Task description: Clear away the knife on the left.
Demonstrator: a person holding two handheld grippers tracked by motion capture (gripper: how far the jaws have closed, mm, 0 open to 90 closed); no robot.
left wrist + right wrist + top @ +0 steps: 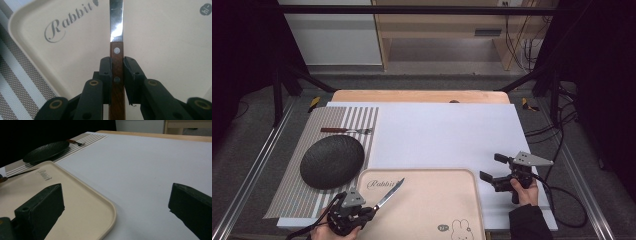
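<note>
Left gripper (362,212) at the near edge: jaws clamped on the wooden handle of a knife (388,194), blade angled out over the beige tray (432,210). In the left gripper view the hold sits just behind the blade, on the riveted part of the handle. Right gripper (493,167) just right of the tray, jaws apart, nothing in them, over the white mat (447,135). Farther left, a dark plate (332,161) on the striped placemat (357,117), with a fork (347,130) beyond it. Risk: narrow handle may pivot in the jaws, so the tip could drop and scrape the tray.
</note>
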